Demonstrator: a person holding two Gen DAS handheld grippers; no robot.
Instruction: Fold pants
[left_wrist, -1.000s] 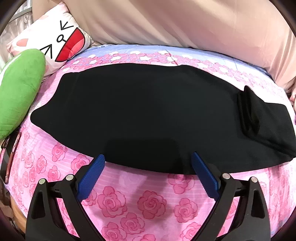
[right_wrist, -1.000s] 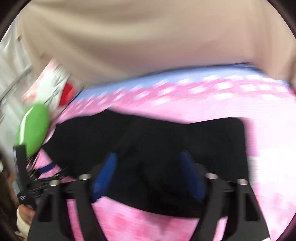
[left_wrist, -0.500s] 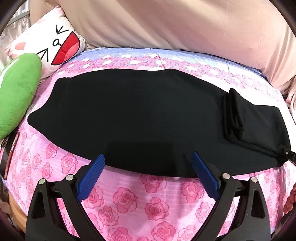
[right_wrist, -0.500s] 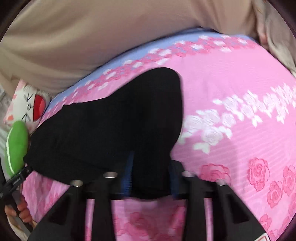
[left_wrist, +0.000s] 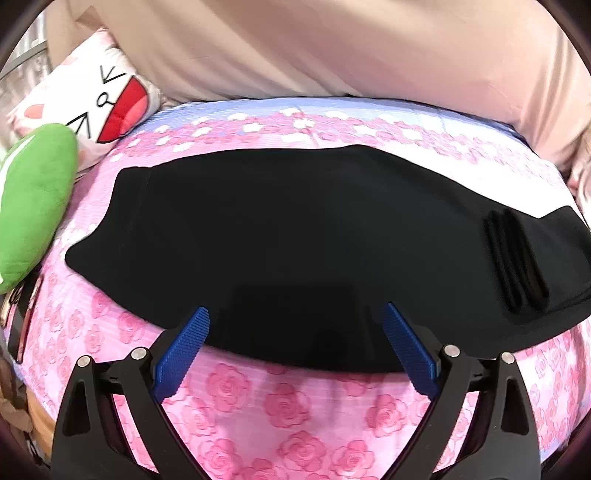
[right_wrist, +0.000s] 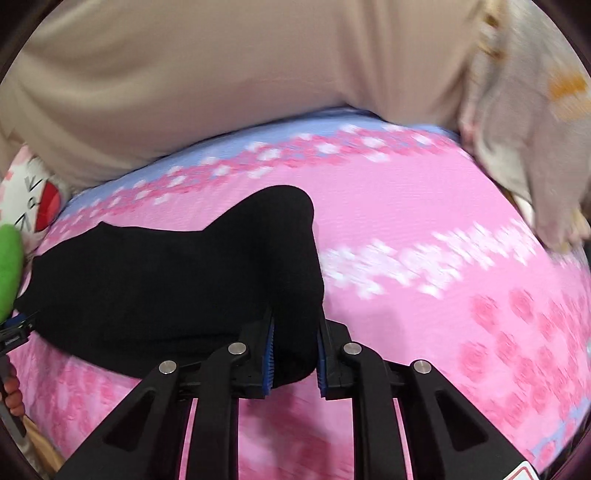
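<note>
Right tongs (right_wrist: 294, 345) clamp pants (right_wrist: 177, 273) hem – lifted for folding; left tongs (left_wrist: 295, 332) wide, at near edge – ready.

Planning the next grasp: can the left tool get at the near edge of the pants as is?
Probably yes. The left tool is open right at the pants near edge, nothing between. The right tool grips the far right end.

You have bare bed (right_wrist: 461, 295) right of the pants (left_wrist: 295, 236). A green cushion (left_wrist: 33, 206) and face pillow (left_wrist: 92, 107) crowd the left; a beige cover (left_wrist: 332, 48) walls the far side.
</note>
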